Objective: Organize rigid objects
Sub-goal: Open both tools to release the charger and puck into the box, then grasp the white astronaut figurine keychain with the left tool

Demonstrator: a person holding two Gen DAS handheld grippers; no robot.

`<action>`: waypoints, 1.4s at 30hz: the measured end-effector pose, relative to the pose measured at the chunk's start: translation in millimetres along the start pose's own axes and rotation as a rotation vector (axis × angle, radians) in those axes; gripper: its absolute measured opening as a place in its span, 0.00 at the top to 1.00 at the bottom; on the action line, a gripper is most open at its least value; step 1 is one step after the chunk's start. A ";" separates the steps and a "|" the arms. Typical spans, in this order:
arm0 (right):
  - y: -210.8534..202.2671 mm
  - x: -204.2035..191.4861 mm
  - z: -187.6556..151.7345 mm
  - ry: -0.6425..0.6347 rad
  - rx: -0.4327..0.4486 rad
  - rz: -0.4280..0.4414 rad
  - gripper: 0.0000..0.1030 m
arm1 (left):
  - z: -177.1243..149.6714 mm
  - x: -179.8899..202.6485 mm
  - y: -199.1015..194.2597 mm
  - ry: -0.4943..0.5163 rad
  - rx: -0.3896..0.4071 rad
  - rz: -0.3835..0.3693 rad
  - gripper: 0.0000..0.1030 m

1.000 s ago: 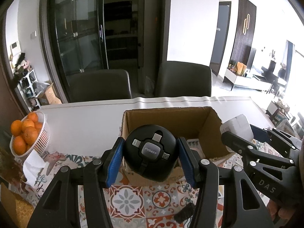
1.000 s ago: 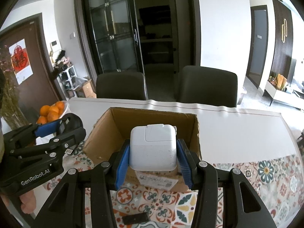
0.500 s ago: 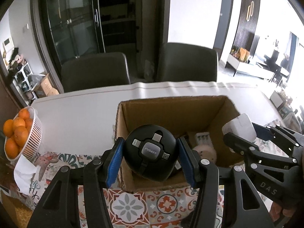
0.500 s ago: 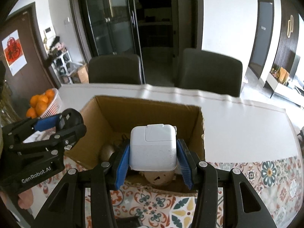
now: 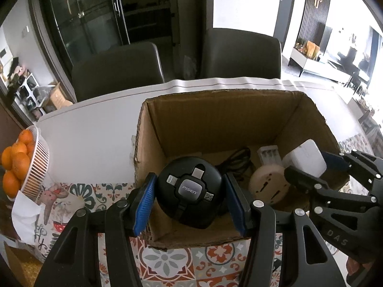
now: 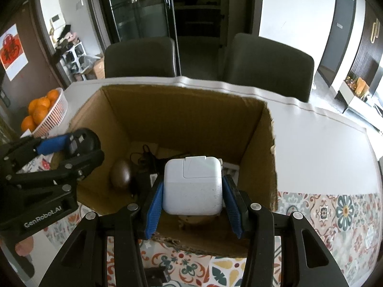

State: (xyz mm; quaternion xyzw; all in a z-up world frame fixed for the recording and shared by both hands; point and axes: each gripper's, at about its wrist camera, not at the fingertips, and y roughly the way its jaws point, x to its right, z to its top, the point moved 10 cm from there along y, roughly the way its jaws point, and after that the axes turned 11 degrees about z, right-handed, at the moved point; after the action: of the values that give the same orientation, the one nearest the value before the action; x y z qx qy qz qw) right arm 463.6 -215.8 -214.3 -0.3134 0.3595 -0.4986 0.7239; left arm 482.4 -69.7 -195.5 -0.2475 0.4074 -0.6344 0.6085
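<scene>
My left gripper is shut on a round black cable reel marked PISEN, held over the near left part of an open cardboard box. My right gripper is shut on a white square power adapter, held over the box's near right part. Each gripper shows in the other's view, the right gripper with its white adapter and the left gripper. On the box floor lie a round beige device, a white battery charger, black cables and a dark brown oval thing.
The box stands on a table with a white cover and a patterned tile cloth. A white basket of oranges sits at the left edge. Two dark chairs stand behind the table. A small dark object lies on the cloth in front of the box.
Both grippers have sunk and tipped downward over the box with their loads still held. The box's inside and its contents have come into view.
</scene>
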 end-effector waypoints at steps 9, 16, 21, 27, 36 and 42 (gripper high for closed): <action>-7.2 0.4 0.4 0.012 0.024 0.001 0.41 | 9.2 -8.6 -19.7 -0.013 0.054 0.044 0.30; -52.3 -1.3 1.6 0.037 0.129 -0.057 0.30 | 3.5 -23.2 -63.8 -0.066 0.154 0.078 0.11; -91.4 -7.0 -4.8 0.069 0.212 -0.092 0.26 | -6.9 -27.4 -96.7 -0.093 0.204 0.081 0.03; -130.6 -18.9 -19.8 0.079 0.291 -0.111 0.24 | -24.2 -27.0 -128.7 -0.093 0.247 0.077 0.02; -152.4 -33.0 -58.3 0.081 0.307 -0.113 0.23 | -64.6 -22.6 -142.9 -0.093 0.230 0.059 0.02; -148.4 -38.8 -87.4 0.120 0.290 -0.097 0.23 | -92.3 -21.9 -144.0 -0.089 0.204 0.057 0.02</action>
State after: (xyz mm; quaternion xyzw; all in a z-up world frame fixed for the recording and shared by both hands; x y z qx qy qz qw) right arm 307.7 -232.8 -133.3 -0.1922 0.3109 -0.5973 0.7139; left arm 328.5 -38.9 -124.0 -0.2005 0.3200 -0.6436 0.6657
